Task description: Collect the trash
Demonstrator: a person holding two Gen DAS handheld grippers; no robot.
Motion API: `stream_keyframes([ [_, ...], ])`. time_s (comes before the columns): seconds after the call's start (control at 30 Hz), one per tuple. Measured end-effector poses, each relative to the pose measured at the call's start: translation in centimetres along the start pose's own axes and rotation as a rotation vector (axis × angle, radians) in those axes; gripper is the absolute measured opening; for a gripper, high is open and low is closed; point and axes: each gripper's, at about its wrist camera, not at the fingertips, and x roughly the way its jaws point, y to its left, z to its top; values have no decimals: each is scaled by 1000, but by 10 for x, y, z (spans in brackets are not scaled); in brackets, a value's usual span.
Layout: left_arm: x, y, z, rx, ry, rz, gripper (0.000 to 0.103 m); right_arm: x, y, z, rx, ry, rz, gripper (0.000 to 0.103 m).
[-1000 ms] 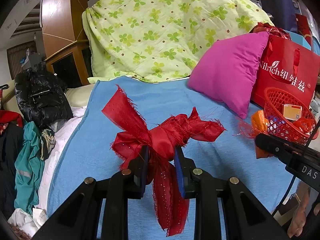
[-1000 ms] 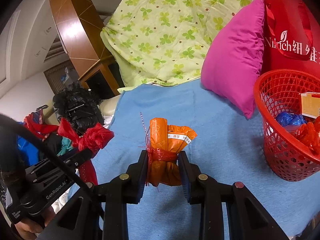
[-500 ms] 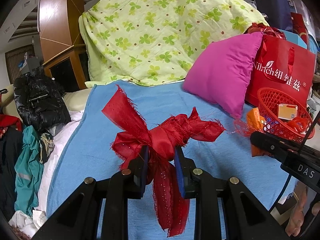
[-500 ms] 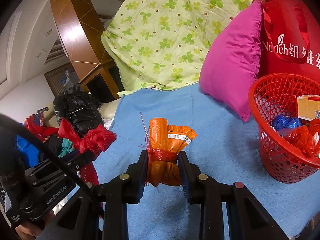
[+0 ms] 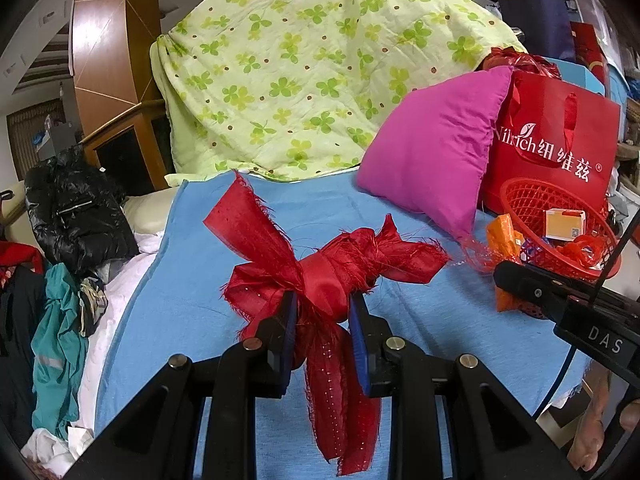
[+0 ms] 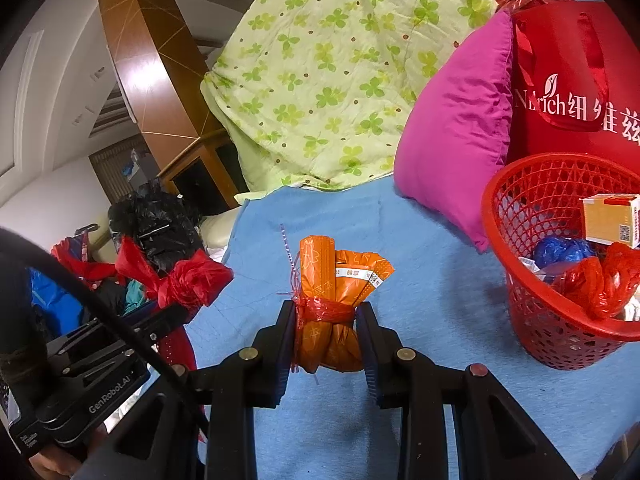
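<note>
Trash in both grips: knotted red fabric ribbon bundle [image 5: 332, 276] clamped in left gripper [image 5: 322, 322]; orange wrapper bundle tied with red band [image 6: 334, 308] clamped in right gripper [image 6: 326, 336]; red mesh plastic basket [image 6: 520, 208] now nearer right, larger in view; drop-off next, probably.

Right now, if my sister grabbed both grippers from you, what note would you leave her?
Left gripper: shut on the red ribbon bundle, held above the blue sheet.
Right gripper: shut on the orange wrapper bundle.
Red basket: on the sheet to the right, by the pink pillow.
Done: a box and other scraps are in it.
Left: drop both bundles in.
</note>
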Motion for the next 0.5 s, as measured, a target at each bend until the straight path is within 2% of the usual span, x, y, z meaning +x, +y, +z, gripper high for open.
stream_keyframes([
  [0.5,-6,-7,4,20,-12,-8,27,-14,-9,0,16,-22,-15,33],
])
